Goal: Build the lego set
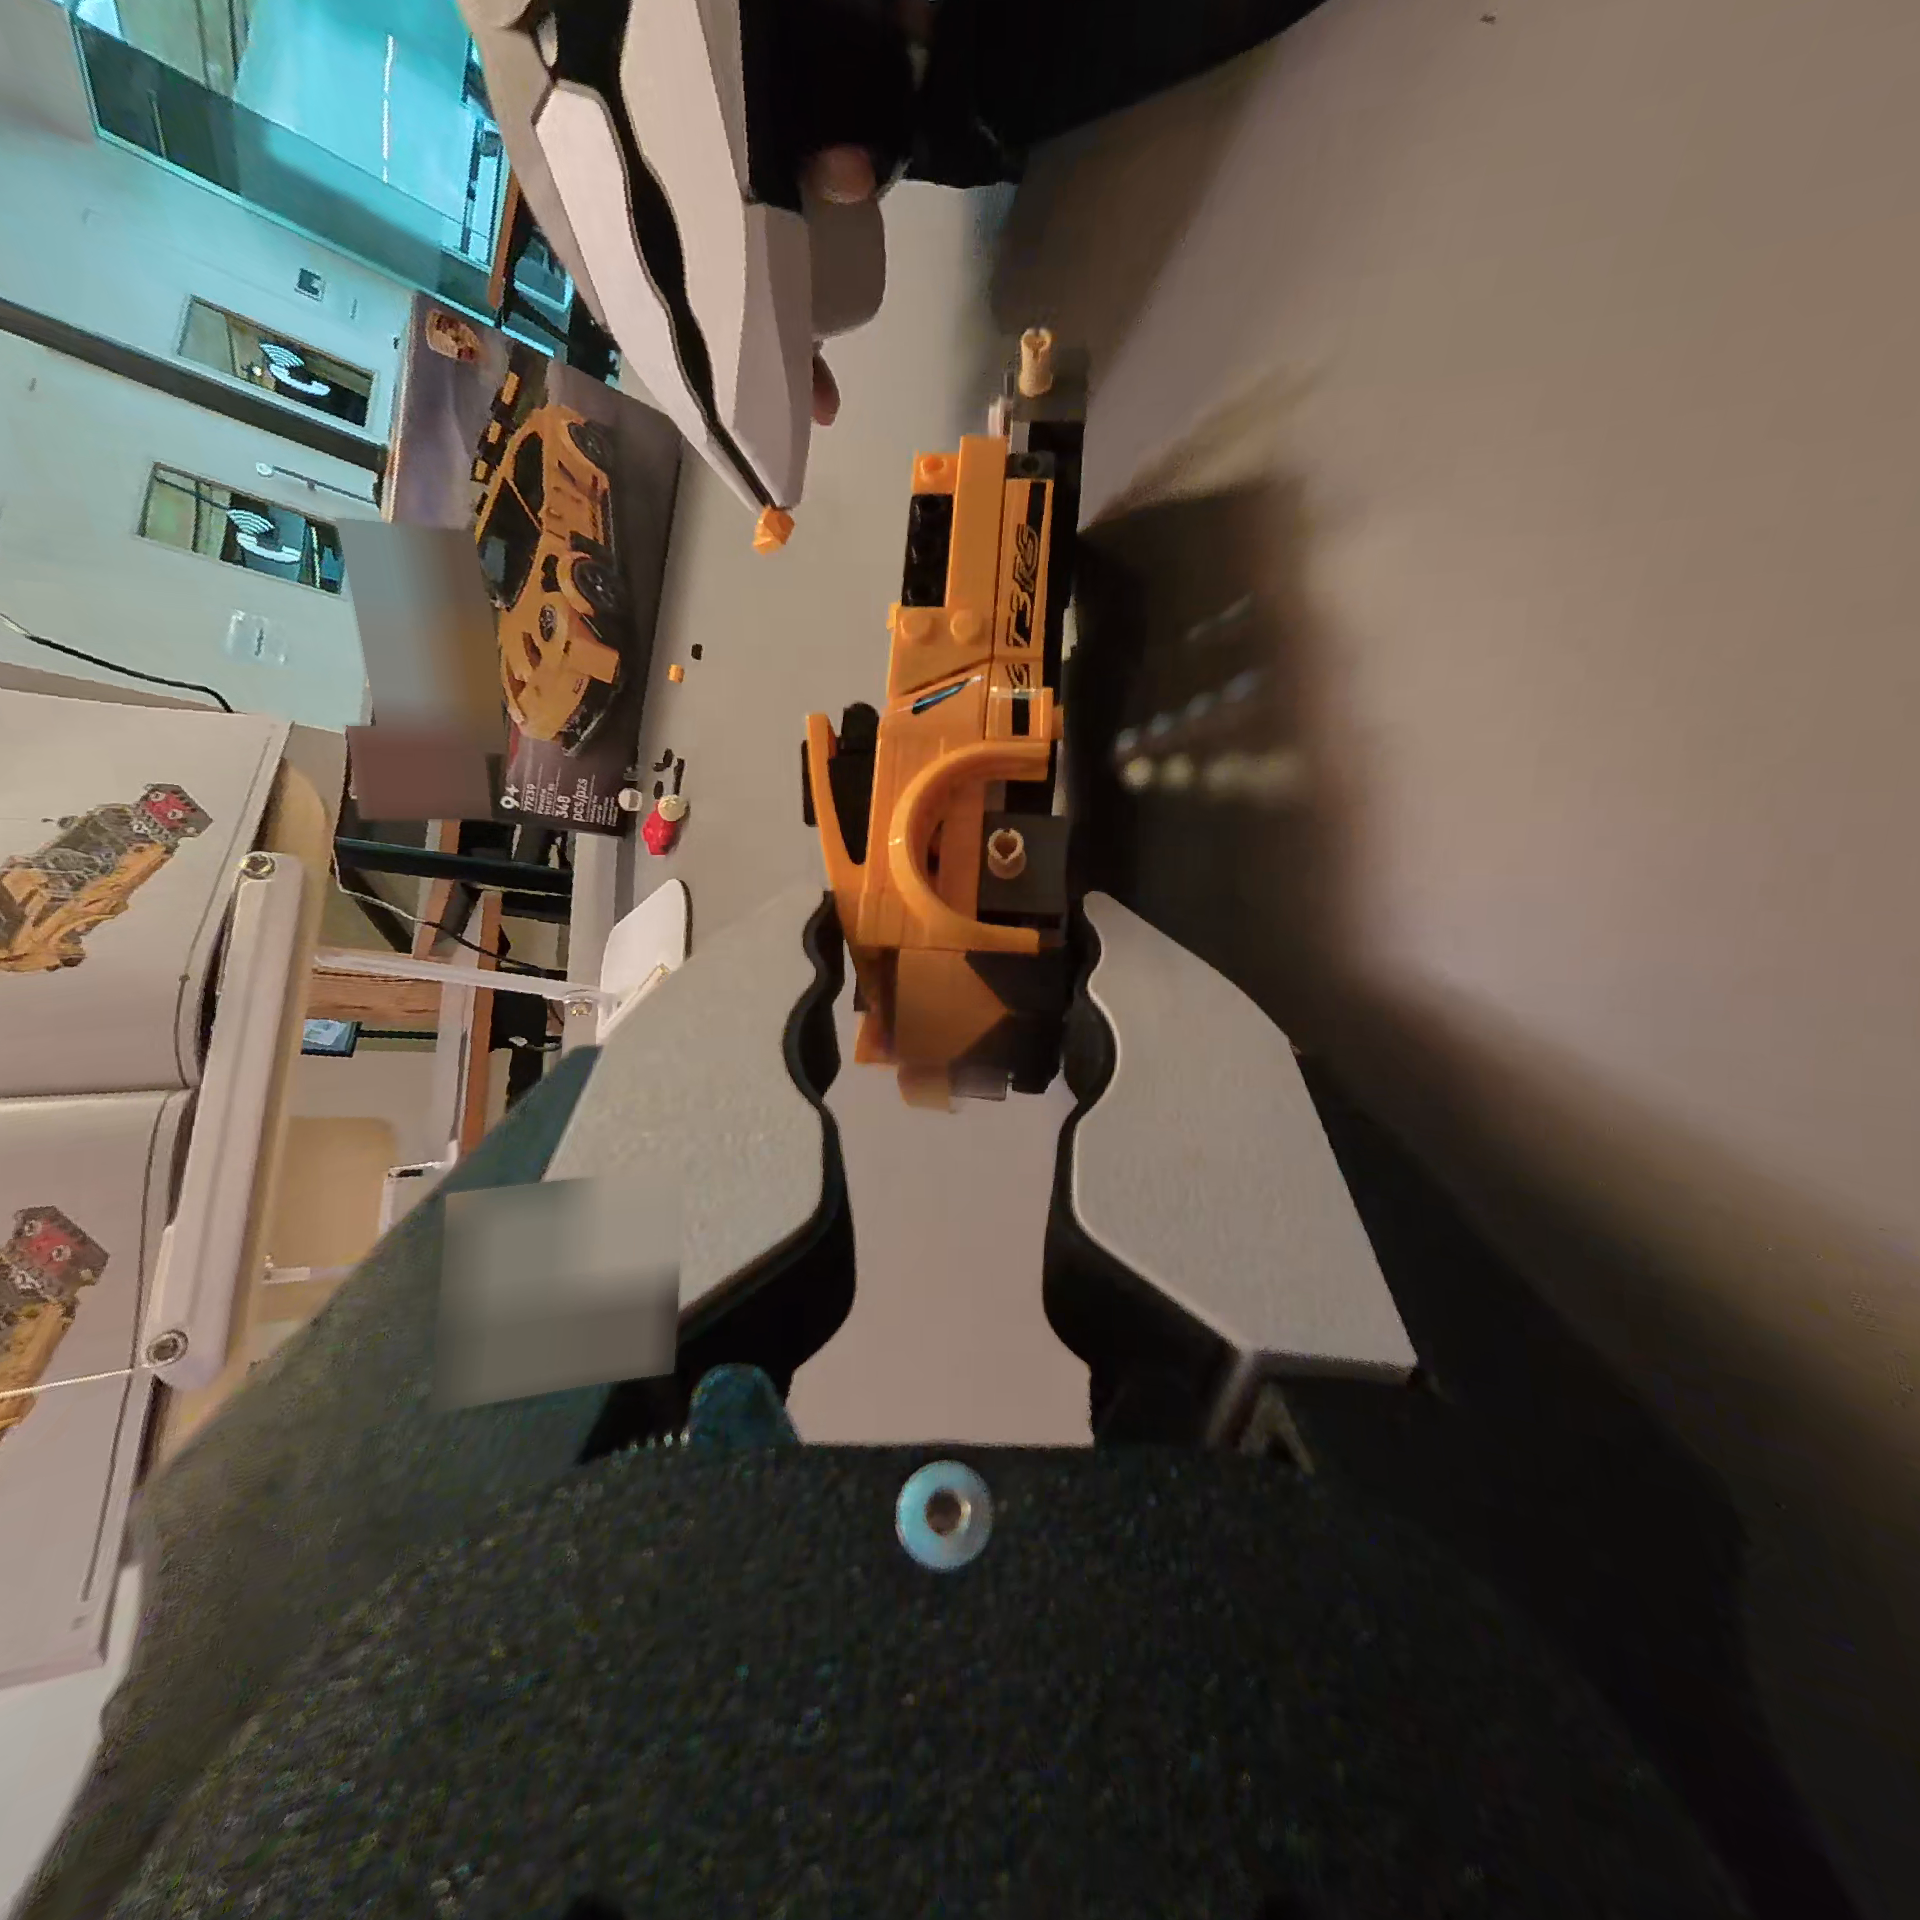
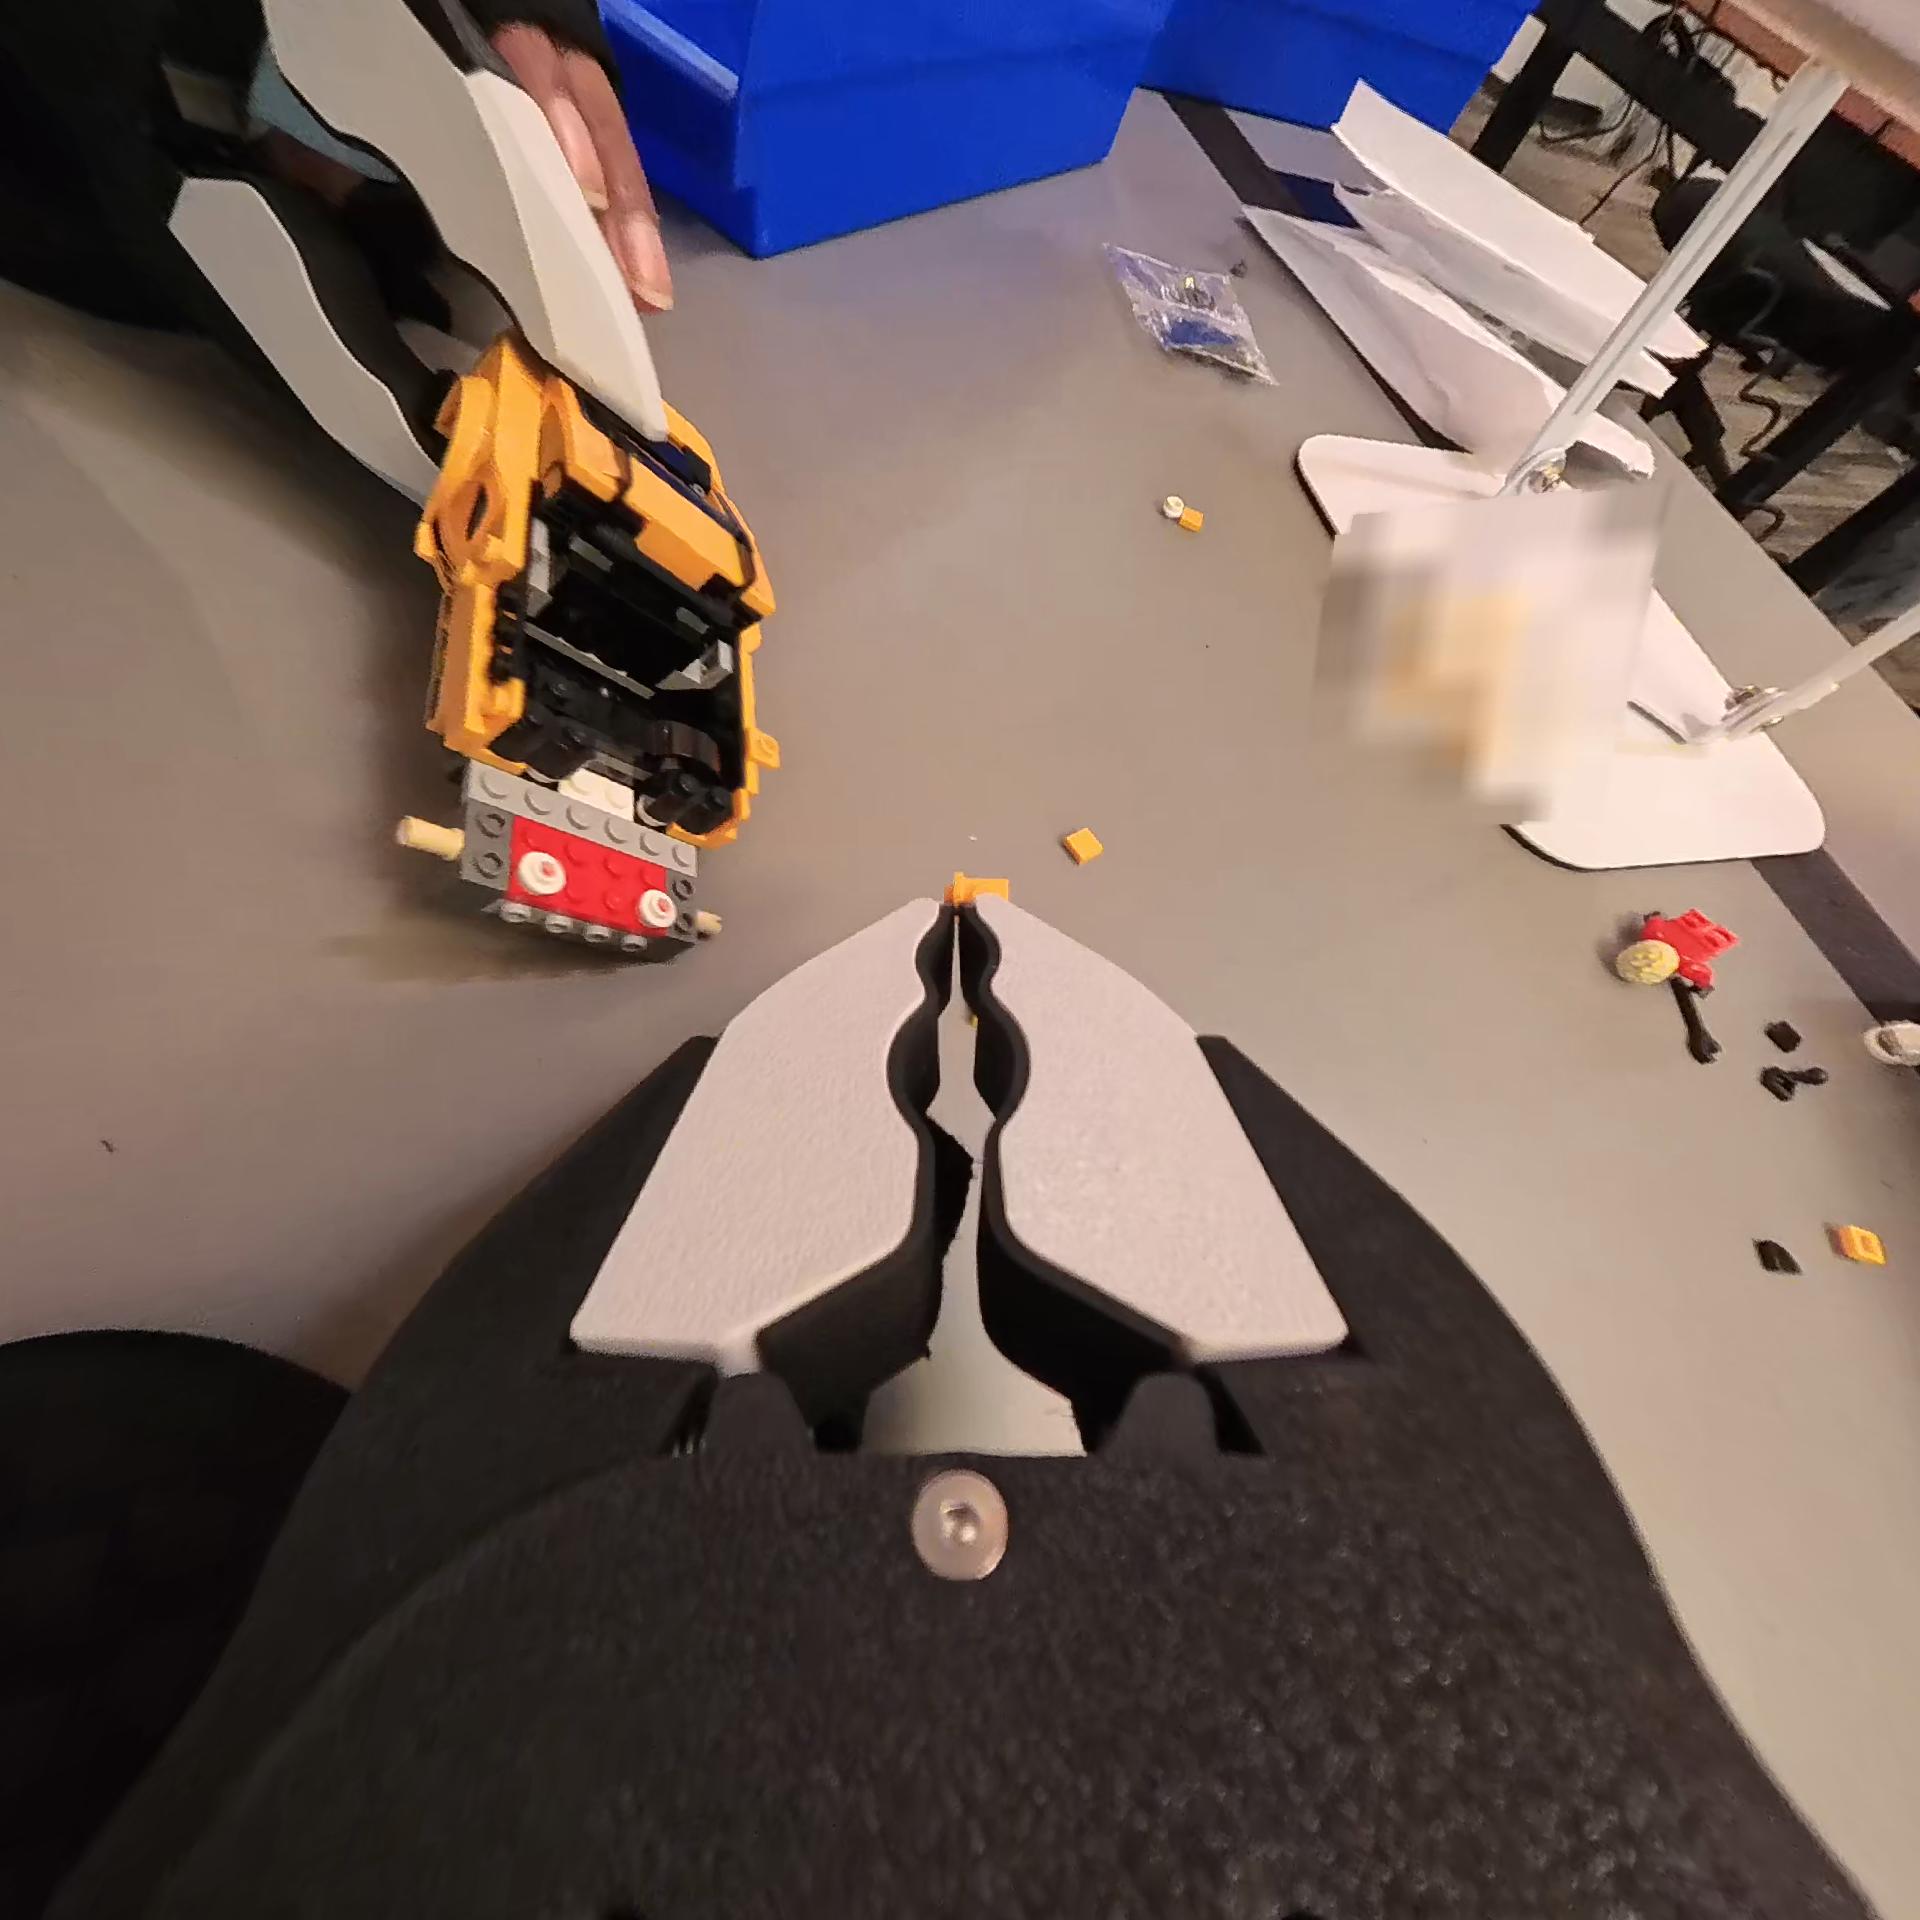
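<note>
While I've got both grippers in frame, quick notes on handling. My left gripper (image 1: 951, 997) is clamped across the nose of the orange brick-built car (image 1: 971, 748), one pad on each flank just behind the wheel arch. The car lies on the grey desk (image 2: 935, 623) straight out ahead of those fingers, its red-and-grey tail end pointing away.

I'd guess it's light and rigid, but only snapped together, so a hard squeeze or a twist could pop panels off. The smooth orange sides look slippery. The solid lower body seems the safest place to hold, not the thin arch or the cream axle pins sticking out sideways.

My right gripper (image 2: 961, 920) is closed on a tiny orange piece (image 2: 977, 889), which pokes out just past the tips. It's so small it could easily flick away. Loose bits lie ahead and to the right of that gripper: an orange tile (image 2: 1083, 845), a red piece (image 2: 1688, 943) and some black ones.

As for writing, the car's side carries a black decal with lettering. A product box (image 1: 540, 582) with a picture of the car on it stands off to the left gripper's left, and it has small print too.
</note>
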Available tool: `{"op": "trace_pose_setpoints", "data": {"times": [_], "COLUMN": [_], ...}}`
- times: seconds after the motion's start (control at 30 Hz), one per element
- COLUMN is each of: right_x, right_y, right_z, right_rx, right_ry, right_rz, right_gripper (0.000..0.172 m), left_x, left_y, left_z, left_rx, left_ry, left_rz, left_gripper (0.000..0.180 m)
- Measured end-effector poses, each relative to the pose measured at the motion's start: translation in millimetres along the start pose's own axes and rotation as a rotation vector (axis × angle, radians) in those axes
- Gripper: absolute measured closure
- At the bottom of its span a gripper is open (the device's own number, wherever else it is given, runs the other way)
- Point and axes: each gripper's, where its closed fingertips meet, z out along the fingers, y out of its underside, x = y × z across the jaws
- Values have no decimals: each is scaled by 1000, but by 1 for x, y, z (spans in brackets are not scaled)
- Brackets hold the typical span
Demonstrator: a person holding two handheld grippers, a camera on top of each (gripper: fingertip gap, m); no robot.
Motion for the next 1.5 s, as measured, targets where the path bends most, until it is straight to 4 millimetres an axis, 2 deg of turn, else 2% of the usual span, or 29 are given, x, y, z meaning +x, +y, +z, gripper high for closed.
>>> {"op": "trace_pose_setpoints", "data": {"times": [0.13, 0.3, 0.47, 0.6, 0.73, 0.93, 1.0, 1.1, 1.2, 1.3, 1.5], "right_x": [-4, -7, -10, -16, -21, -24, -26, -35, -47, -51, -55], "right_y": [-5, -10, -22, -28, -33, -40, -44, -57, -77, -90, -106], "right_z": [-1, -2, -6, -7, -9, -11, -12, -13, -12, -6, -3], "right_rx": [23, 50, 108, 131, 158, 200, 219, 275, 341, 366, 410], "right_ry": [-15, -19, -37, -53, -72, -103, -116, -176, -261, -300, -314], "right_rz": [-6, -8, 13, 7, 0, 16, 22, 58, 114, 189, 253], "right_gripper": [171, 171, 171, 171, 171, 171, 172, 171, 172, 172, 171], "left_x": [-2, -13, -17, -13, -14, -30, -45, -61, -55, -52, -64], "left_y": [2, 12, 11, 8, 6, 1, 2, -11, -38, -58, -71], "left_z": [1, 5, 10, 12, 13, 2, -5, -15, -13, -7, -4], "left_rx": [4, -21, 18, 45, 75, 165, 192, 258, 296, 320, 336], "left_ry": [24, 68, 245, 392, 426, 410, 346, 304, 336, 344, 251], "left_rz": [-66, -256, -586, -745, -783, -858, -863, -860, -777, -733, -765], "left_gripper": [140, 141, 141, 141, 141, 123, 129, 145, 148, 152, 168]}}
